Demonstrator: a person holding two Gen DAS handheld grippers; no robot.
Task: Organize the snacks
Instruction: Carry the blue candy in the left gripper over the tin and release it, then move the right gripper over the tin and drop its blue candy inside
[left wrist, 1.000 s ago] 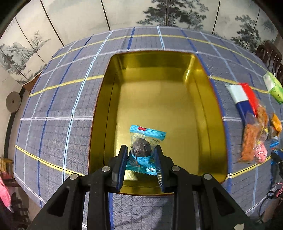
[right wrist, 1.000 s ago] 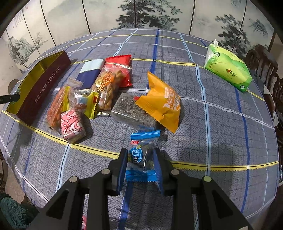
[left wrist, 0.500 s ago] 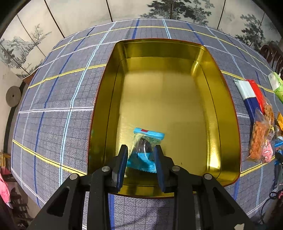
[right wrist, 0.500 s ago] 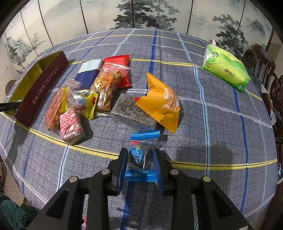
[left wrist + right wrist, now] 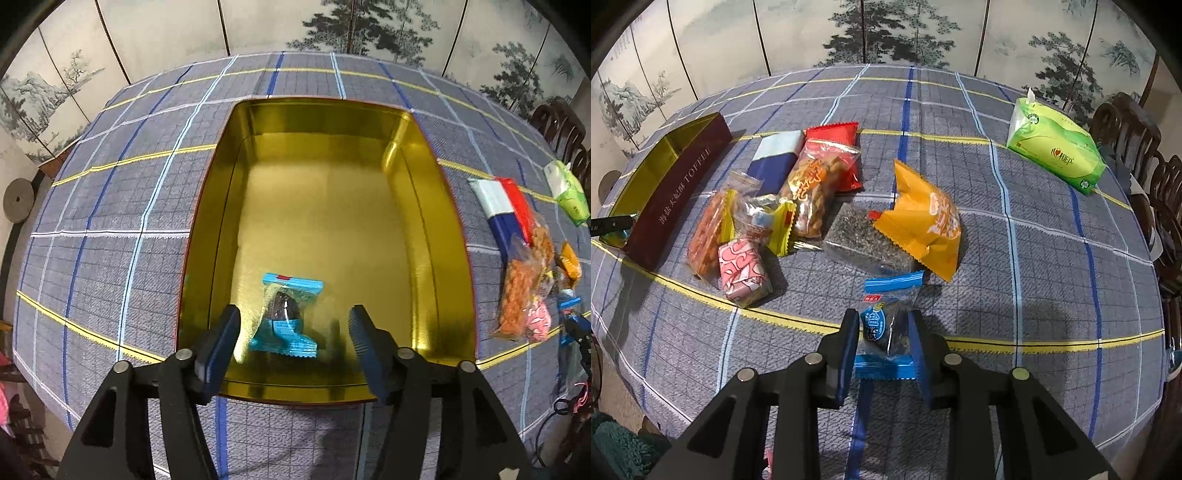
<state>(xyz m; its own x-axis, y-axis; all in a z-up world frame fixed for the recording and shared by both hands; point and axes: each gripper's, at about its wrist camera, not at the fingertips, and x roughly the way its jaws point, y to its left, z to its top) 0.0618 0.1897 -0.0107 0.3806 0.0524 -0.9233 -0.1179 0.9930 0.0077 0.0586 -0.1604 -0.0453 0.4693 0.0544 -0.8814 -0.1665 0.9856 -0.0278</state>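
A gold-lined tin [image 5: 436,206] sits open on the plaid tablecloth; in the right wrist view its maroon side [image 5: 676,192] reads TOFFEE. A blue-wrapped dark snack [image 5: 288,314] lies on the tin's floor near the front wall. My left gripper [image 5: 293,334] is open above it, fingers apart on either side, touching nothing. My right gripper [image 5: 884,341] is shut on a second blue-wrapped snack [image 5: 886,328], low over the cloth. A pile of snack packets [image 5: 798,195] and an orange packet [image 5: 923,221] lie beyond it.
A green tissue pack [image 5: 1056,147] lies at the far right. Dark wooden chairs [image 5: 1145,155] stand at the table's right edge. A painted folding screen [image 5: 886,33] stands behind the table. The snack pile also shows right of the tin [image 5: 524,280].
My left gripper has opened and let go of the blue snack, which now lies on the tin's floor. My right gripper stays shut on its snack, barely moved.
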